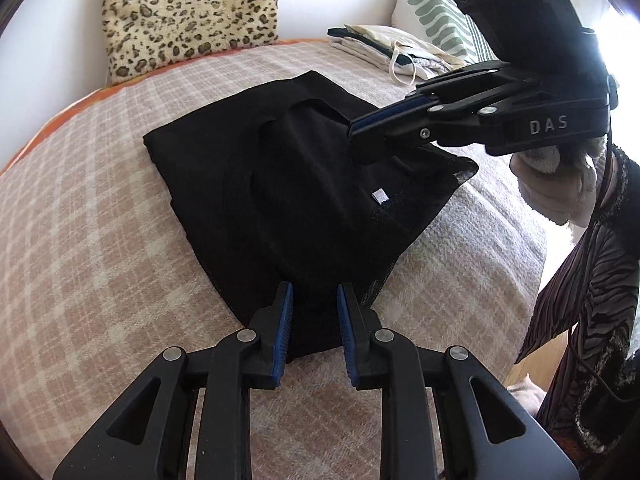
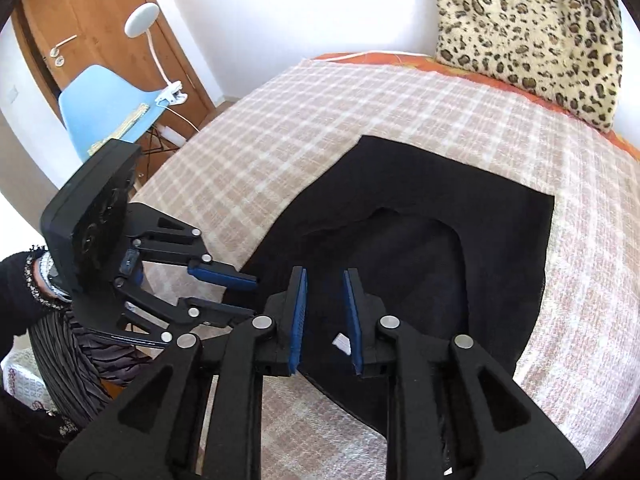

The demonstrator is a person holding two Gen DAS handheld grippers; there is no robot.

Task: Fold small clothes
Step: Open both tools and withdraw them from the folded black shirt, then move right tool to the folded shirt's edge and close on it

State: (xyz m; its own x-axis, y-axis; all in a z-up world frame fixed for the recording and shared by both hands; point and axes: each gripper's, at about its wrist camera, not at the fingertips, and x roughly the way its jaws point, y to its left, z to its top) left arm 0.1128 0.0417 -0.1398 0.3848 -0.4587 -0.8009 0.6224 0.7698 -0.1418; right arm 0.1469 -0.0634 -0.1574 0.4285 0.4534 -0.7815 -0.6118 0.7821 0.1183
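Observation:
A black garment (image 1: 304,184) (image 2: 420,220) lies partly folded on the checked bedspread (image 1: 100,200) (image 2: 320,120), a small white label (image 1: 380,197) (image 2: 342,342) showing on it. My left gripper (image 1: 315,292) (image 2: 252,298) is over the garment's near edge, jaws a little apart, with black cloth lying slack in the gap and not pinched. My right gripper (image 2: 325,276) (image 1: 356,134) hovers just above the garment's right side near the label, also slightly open, with nothing gripped between its blue pads (image 2: 299,312).
A leopard-print cushion (image 1: 188,12) (image 2: 528,24) leans on the wall at the back. Folded clothes (image 1: 400,52) and a green-patterned pillow (image 1: 436,12) sit at the far right. A blue chair (image 2: 104,108) with a clip lamp (image 2: 142,20) stands beside the bed. The person's striped clothing (image 1: 580,280) is at the right edge.

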